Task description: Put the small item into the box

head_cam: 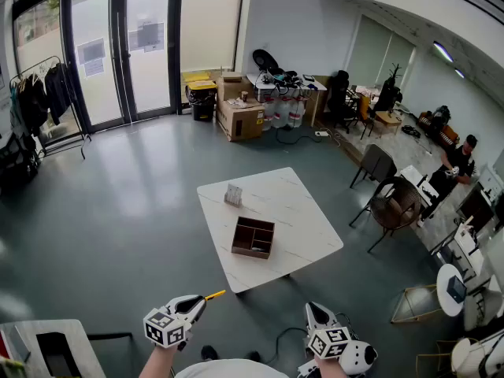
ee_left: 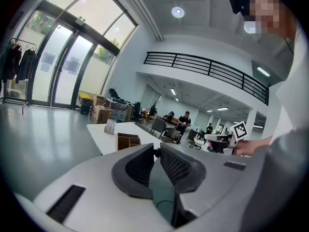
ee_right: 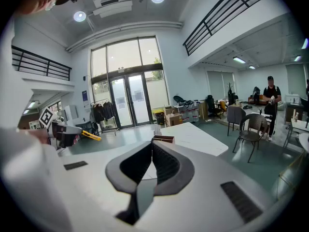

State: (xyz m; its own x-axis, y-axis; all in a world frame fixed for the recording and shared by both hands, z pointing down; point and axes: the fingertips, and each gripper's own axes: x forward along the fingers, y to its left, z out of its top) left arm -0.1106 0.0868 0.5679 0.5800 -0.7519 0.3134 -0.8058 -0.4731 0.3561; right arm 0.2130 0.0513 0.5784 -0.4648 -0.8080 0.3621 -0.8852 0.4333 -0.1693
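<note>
At the lower left of the head view, your left gripper is closed on a slim yellow stick-like item. It is too small there to tell what it is. In the left gripper view the jaws meet at their tips with only a small dark nub showing between them, and the yellow length is hidden beyond them. The right gripper view, at its left edge, shows that length jutting out ahead of the jaws. The item's long axis runs along the gripper's own line. In the head view it points up and to the right, toward the white square table, and it hangs over the grey floor well short of the table's near edge. Your wrists are cut off by the bottom edge of the frame. Toward the middle, a small pale upright object stands near the table's far left side, too blurred to identify. The brown wooden box with open compartments sits closer to you, near the table's centre, and what its compartments hold cannot be made out. At the lower right, your right gripper has its jaws pressed together with nothing between them. It is held level with the left one, well apart from it and also short of the table.
</note>
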